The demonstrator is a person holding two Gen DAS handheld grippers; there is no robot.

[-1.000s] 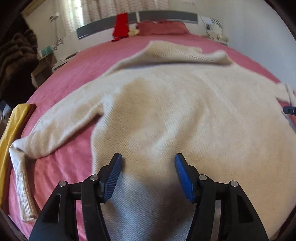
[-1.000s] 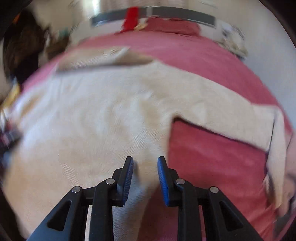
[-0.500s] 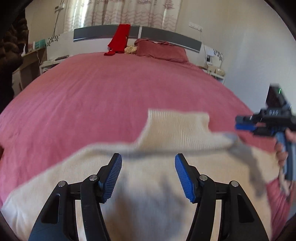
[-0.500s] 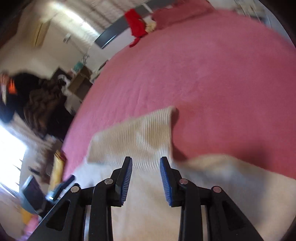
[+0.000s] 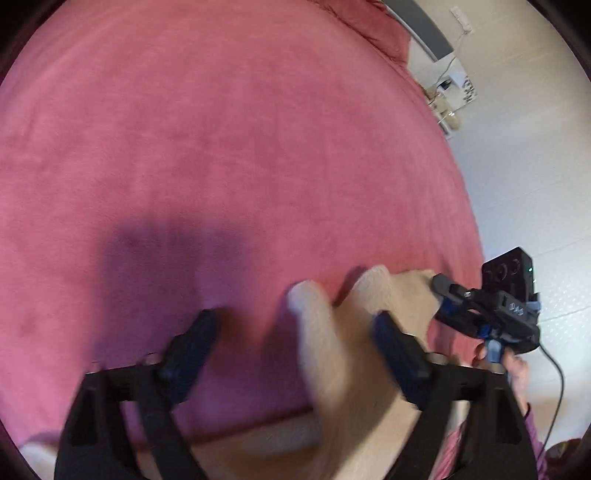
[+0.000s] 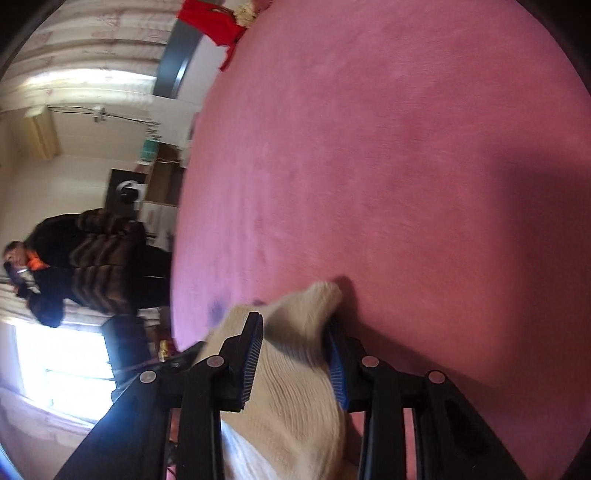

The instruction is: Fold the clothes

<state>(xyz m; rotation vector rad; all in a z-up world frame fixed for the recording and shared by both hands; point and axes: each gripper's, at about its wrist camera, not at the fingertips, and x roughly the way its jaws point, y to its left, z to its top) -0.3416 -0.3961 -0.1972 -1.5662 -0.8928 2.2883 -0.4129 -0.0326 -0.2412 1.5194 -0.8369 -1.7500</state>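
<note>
Sweater first: cream knit, bunched and carried low over the pink bedspread, its ribbed end poking out past the right gripper. That gripper's jaws are closing on the fabric, and the blue pads press into a thick wad of it from both sides, so I'd call it a firm clench on the sweater. It makes sense to hold it there, since a pinch near the edge lets the person drag or flip that part across for a fold.

Seen from the left gripper, its jaws are opening wide. A fold of the knit lies between them, but the picture is smeared by motion; as far as I can tell neither pad presses it, so it looks let go. My guess is the left side has been released so it can take a fresh hold. A red garment lies far off by the headboard.
</note>
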